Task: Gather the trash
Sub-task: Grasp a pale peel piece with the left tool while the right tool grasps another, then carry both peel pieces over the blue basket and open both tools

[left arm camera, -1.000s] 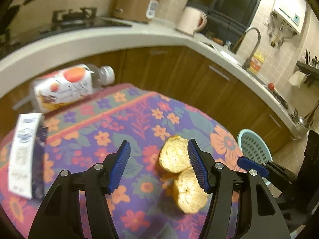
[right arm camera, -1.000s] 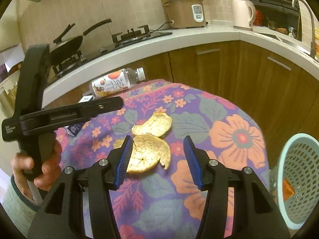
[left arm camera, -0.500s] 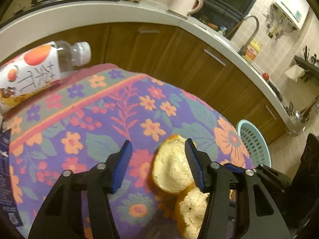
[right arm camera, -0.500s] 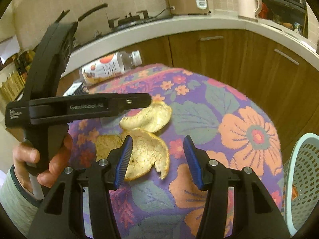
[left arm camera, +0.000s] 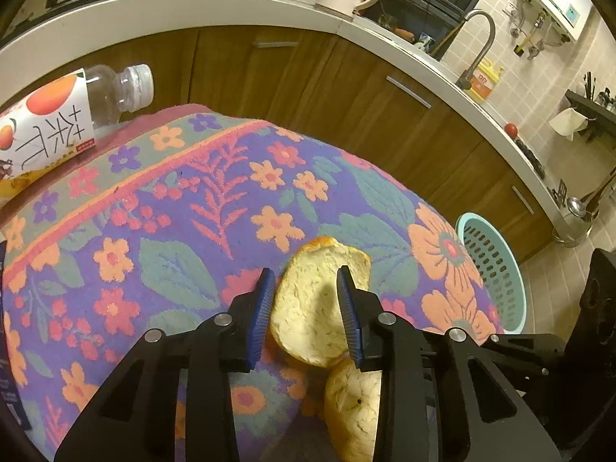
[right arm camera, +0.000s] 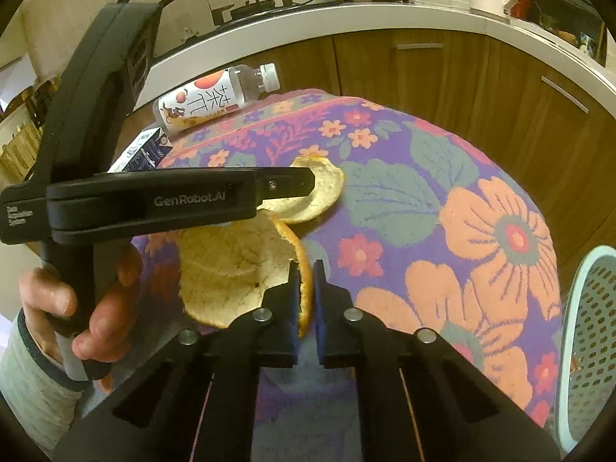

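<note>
I see two orange peels (left arm camera: 315,308) (right arm camera: 231,265), pith up, overlapping on the flowered table (right arm camera: 481,211).

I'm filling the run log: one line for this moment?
right gripper: shut on near orange peel | left gripper: closing around far orange peel | basket: waiting

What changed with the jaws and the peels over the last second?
The right gripper shut its jaws on the near orange peel. The left gripper came down over the far peel, its jaws closing around it. Bottle and basket unchanged.
</note>
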`<state>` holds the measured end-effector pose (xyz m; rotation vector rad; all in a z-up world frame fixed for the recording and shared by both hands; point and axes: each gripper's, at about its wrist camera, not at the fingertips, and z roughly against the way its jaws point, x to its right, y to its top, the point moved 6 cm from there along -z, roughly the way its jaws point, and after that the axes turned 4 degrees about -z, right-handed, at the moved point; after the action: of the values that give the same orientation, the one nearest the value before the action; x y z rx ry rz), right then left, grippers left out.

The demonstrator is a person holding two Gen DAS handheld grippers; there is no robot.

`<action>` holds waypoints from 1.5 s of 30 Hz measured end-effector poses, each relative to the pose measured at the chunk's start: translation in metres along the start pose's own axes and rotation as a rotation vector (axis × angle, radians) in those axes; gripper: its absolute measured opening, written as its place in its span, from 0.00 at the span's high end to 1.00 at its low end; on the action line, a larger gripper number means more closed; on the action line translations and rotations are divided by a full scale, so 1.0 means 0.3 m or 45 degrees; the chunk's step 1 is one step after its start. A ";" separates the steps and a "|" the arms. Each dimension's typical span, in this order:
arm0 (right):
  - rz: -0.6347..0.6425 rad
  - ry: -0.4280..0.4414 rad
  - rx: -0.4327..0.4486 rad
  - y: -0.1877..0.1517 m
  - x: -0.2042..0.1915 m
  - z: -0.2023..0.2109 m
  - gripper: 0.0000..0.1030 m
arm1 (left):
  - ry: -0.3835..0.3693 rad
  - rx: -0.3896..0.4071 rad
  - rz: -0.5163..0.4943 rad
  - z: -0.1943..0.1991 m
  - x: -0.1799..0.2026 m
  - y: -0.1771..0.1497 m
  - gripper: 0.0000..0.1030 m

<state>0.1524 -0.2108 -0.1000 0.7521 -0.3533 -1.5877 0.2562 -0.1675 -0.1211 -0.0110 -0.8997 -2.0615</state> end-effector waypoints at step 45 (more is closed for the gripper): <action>-0.239 -0.078 0.254 -0.101 0.324 0.396 0.97 | 0.162 0.020 -0.009 0.049 0.060 -0.096 0.65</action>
<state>0.0521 -0.3227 -0.0564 0.9127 -0.5033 -1.7725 0.2197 -0.1608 -0.1216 0.1309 -0.8381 -2.0370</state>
